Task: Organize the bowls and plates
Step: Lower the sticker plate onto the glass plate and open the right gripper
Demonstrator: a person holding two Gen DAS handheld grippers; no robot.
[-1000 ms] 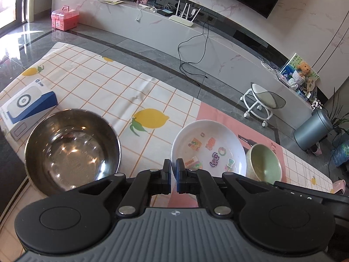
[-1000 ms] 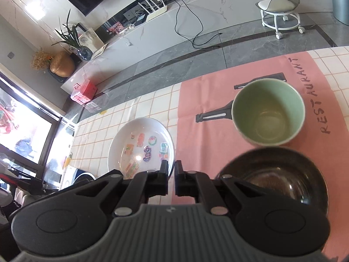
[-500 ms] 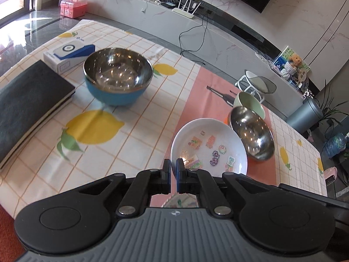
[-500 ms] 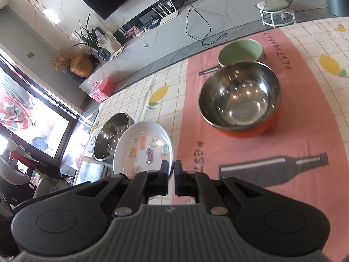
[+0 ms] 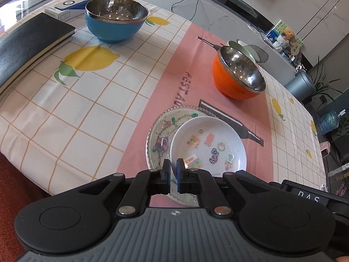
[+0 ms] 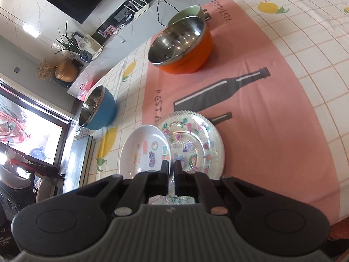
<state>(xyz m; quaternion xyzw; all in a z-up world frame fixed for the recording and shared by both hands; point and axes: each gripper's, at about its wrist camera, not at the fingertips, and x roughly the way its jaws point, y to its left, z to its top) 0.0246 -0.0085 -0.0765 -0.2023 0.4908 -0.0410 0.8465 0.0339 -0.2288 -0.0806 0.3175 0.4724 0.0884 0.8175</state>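
The left claw [image 5: 172,167] was clamped on the near rim of a white plate [image 5: 208,146] printed with small cartoon stickers, its jaws nearly together on the edge. The right claw [image 6: 171,167] gripped the near edge of a clear glass plate [image 6: 196,144] painted with flowers, jaws just as narrow. The white plate overlapped the glass one (whether resting on it or held just above it could not be told). Both sat over the pink panel of a tablecloth [image 5: 91,100] covering the desk. Farther back stood an orange steel-lined bowl [image 5: 238,74], with a pale green bowl [image 6: 185,13] just behind it. Well apart, to the left, a blue steel-lined bowl [image 5: 115,18] sat near a black notebook [image 5: 28,43] and a white-and-blue box [image 5: 65,7].
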